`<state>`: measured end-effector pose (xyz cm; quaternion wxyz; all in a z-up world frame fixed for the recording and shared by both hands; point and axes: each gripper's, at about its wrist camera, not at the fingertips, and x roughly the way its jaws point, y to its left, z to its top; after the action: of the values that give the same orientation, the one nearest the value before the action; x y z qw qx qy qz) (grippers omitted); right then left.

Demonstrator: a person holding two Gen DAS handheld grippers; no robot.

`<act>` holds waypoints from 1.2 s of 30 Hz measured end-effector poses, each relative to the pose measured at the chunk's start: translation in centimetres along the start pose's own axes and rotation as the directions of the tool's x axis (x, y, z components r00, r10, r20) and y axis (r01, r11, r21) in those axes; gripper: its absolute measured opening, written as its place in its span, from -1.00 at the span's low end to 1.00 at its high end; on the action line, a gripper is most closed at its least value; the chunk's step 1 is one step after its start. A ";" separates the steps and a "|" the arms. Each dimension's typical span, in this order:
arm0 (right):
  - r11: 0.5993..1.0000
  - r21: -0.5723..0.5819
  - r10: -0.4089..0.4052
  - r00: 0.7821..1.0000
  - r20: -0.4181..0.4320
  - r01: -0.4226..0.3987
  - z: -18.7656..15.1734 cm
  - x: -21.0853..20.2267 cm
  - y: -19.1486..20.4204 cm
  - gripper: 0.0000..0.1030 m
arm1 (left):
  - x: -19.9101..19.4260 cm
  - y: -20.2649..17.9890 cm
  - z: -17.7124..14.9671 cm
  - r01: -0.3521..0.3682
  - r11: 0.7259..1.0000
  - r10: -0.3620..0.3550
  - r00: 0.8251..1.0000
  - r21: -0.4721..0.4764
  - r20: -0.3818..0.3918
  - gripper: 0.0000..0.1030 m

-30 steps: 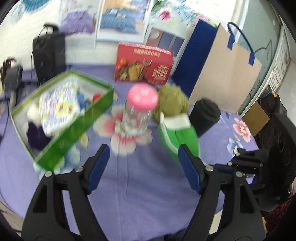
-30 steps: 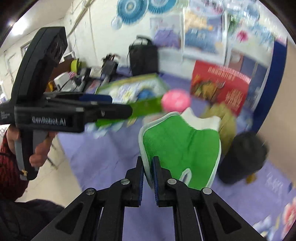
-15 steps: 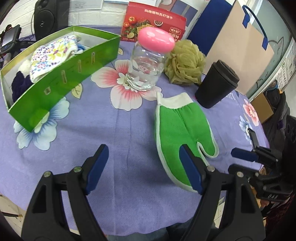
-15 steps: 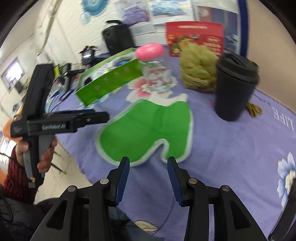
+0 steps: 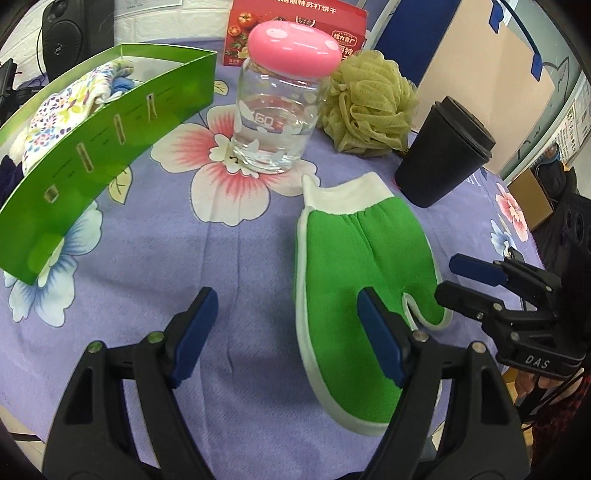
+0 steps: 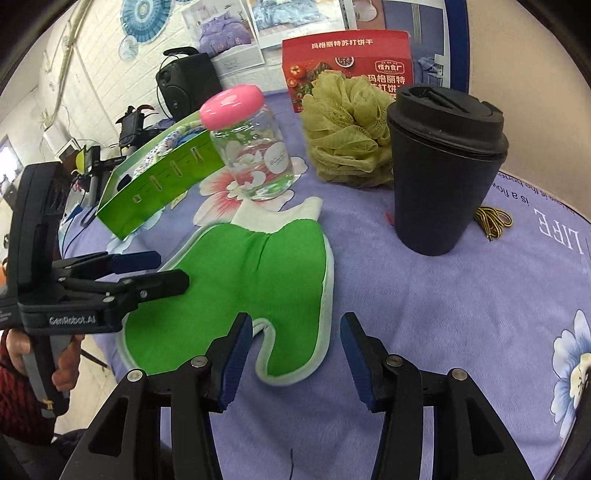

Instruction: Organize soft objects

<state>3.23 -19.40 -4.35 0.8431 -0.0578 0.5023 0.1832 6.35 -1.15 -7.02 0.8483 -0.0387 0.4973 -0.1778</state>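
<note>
A green bath mitt with white trim (image 5: 358,254) (image 6: 251,273) lies flat on the purple flowered cloth. My left gripper (image 5: 286,328) is open just above the cloth, its right finger over the mitt's near part. My right gripper (image 6: 295,350) is open and empty, just behind the mitt's thumb end; it also shows at the right in the left wrist view (image 5: 476,284). A yellow-green mesh bath sponge (image 5: 369,107) (image 6: 347,129) sits behind the mitt. A green box (image 5: 92,147) (image 6: 166,184) at the left holds a floral cloth (image 5: 62,110) and other soft items.
A glass jar with a pink lid (image 5: 280,99) (image 6: 251,147) stands between box and sponge. A black lidded cup (image 5: 443,151) (image 6: 443,166) stands right of the mitt. A red snack box (image 5: 295,22) and a paper bag (image 5: 480,48) stand at the back.
My right gripper opened and let go of the green mitt, which now lies flat on the cloth. Both grippers came lower and closer to the table.
</note>
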 end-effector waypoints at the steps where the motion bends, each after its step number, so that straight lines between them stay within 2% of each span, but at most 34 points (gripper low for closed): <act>1: 1.000 -0.001 0.000 1.000 -0.004 0.000 0.2 0.3 -0.1 -0.02 | 0.2 -0.1 0.1 0.001 1.000 -0.001 1.000 0.006 -0.003 0.44; 3: 1.000 -0.006 -0.004 1.000 -0.013 0.004 0.4 0.9 -0.2 -0.02 | 0.5 -0.2 0.2 0.007 1.000 -0.006 1.000 0.021 -0.015 0.25; 7: 1.000 -0.015 0.003 1.000 -0.026 -0.004 0.7 1.9 -0.2 -0.02 | 1.3 -0.1 0.2 0.004 0.999 -0.003 1.000 0.032 -0.029 0.09; 9: 1.000 -0.024 0.007 0.999 -0.041 -0.008 0.7 2.5 -0.1 -0.04 | 1.7 -0.1 0.1 0.009 0.999 -0.008 0.999 0.037 -0.038 -0.07; 10: 1.000 -0.025 0.010 0.999 -0.048 -0.011 0.7 2.7 0.0 -0.16 | 1.8 -0.1 0.1 0.007 0.999 -0.005 0.999 0.043 -0.036 -0.11; 11: 1.000 -0.028 0.009 0.998 -0.056 -0.011 0.6 2.9 0.1 -0.30 | 1.8 -0.2 0.1 0.003 0.999 -0.002 0.999 0.050 -0.032 -0.26; 12: 0.999 -0.035 0.010 0.998 -0.061 -0.012 0.4 3.0 0.2 -0.59 | 1.8 -0.3 0.0 0.012 0.998 -0.010 0.999 0.060 -0.033 -0.48; 13: 0.999 -0.042 0.018 0.998 -0.061 -0.021 0.3 3.0 0.3 -0.74 | 1.8 -0.4 0.0 0.025 0.998 -0.023 0.999 0.063 -0.037 -0.60; 15: 0.998 -0.049 0.033 0.998 -0.061 -0.036 0.3 2.8 0.6 -0.82 | 1.6 -0.8 0.0 0.015 0.997 -0.013 0.999 0.073 -0.031 -0.76; 19: 0.993 -0.118 0.009 1.000 -0.026 -0.012 0.4 1.2 2.3 -0.86 | -0.3 -0.8 0.1 0.033 0.998 -0.034 0.999 0.058 0.014 -0.83; 23: 0.983 -0.184 0.027 0.998 0.053 -0.017 1.4 -2.1 4.5 -0.86 | -4.2 0.0 1.0 0.025 0.999 -0.029 0.993 0.040 0.118 -0.83; 26: 0.969 -0.247 0.052 0.991 0.121 -0.021 3.1 -4.4 6.6 -0.86 | -7.8 1.0 2.0 0.001 1.000 -0.006 0.977 0.024 0.214 -0.83; 30: 0.949 -0.314 0.093 0.978 0.189 -0.029 6.1 -5.7 9.9 -0.86 | -11.7 3.3 3.9 -0.061 0.998 0.059 0.944 -0.003 0.324 -0.83; 36: 0.924 -0.371 0.183 0.955 0.233 -0.087 11.5 -4.5 14.5 -0.86 | -14.6 8.6 6.4 -0.155 0.981 0.188 0.898 -0.113 0.397 -0.83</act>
<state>5.50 -3.84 6.46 0.8629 -0.1500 0.3469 0.3354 7.64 11.08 6.20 0.9431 -0.0640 0.3186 -0.0708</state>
